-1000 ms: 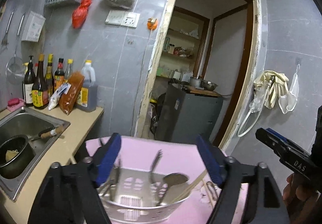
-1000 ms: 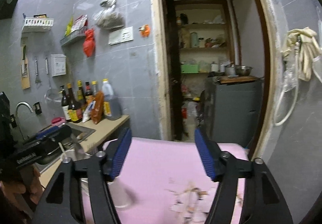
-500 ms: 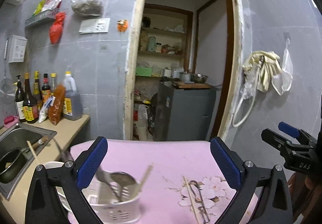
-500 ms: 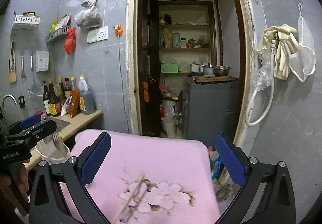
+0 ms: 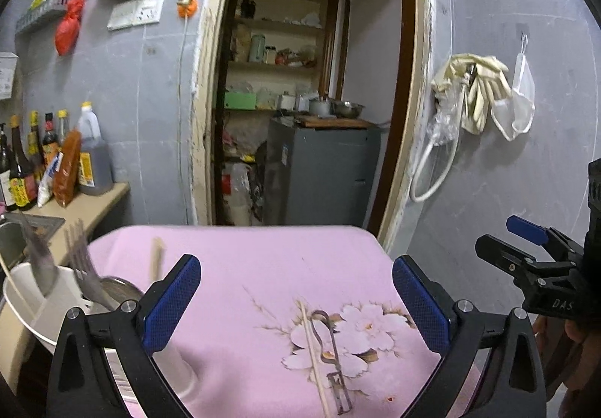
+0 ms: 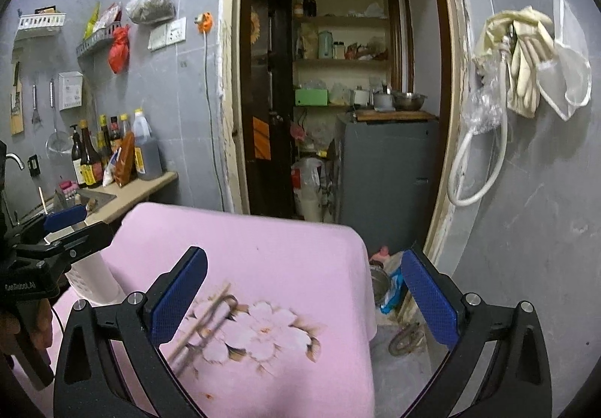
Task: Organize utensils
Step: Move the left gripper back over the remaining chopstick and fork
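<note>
At the far left of the left wrist view, a white utensil holder [image 5: 33,301] is seen standing on the pink-covered table [image 5: 244,267], with a fork [image 5: 80,264], a spoon-like piece and a chopstick already upright in it. Just to its right, the left claw [image 5: 296,299] is held with its jaws wide apart and nothing between them. Further right, on the cloth's flower print, a single chopstick [image 5: 313,354] and a metal utensil [image 5: 332,354] are seen lying flat, side by side and touching. The right claw [image 6: 304,294] is likewise spread wide and empty above the same pair. Both pieces are judged light and stiff; the chopstick is thin and likely to roll, the metal probably slippery, so each is best pinched mid-shaft, across its width.
</note>
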`<state>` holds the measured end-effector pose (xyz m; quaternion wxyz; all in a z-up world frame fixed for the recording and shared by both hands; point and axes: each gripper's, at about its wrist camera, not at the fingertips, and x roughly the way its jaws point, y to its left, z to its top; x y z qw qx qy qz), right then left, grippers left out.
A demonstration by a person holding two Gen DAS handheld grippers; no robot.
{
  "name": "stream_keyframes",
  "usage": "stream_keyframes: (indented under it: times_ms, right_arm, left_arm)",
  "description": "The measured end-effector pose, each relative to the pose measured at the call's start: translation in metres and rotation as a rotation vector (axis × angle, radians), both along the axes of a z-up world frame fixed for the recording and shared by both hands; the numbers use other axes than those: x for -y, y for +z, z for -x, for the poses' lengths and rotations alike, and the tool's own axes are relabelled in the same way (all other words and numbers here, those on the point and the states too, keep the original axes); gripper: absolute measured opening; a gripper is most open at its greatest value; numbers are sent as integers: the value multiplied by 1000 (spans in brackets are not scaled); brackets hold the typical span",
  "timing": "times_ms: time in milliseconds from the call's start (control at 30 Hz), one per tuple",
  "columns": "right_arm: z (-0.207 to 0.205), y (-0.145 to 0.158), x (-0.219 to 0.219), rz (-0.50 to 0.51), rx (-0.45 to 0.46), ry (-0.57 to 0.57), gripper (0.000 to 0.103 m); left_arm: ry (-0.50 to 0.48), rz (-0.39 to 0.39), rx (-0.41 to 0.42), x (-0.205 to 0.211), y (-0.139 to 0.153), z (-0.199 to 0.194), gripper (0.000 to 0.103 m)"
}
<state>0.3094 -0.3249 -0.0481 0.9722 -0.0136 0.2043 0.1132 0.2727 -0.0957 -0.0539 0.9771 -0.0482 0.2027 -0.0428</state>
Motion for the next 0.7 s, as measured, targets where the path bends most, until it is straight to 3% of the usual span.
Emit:
stream_keyframes:
  times_ms: [233,533,700]
  right_arm:
    - [-15,-23,18,-13,-64,-17,102]
    - [-41,-52,26,-34,-175,-17,102]
    - [-54,-67,25,-45,-240,-10,102]
  left_arm:
    - [-34,-4,-61,16,-18,-18,103]
    - [-60,41,-223,17,-54,-48,102]
    - [-22,72,-316,8,-75,-64,94]
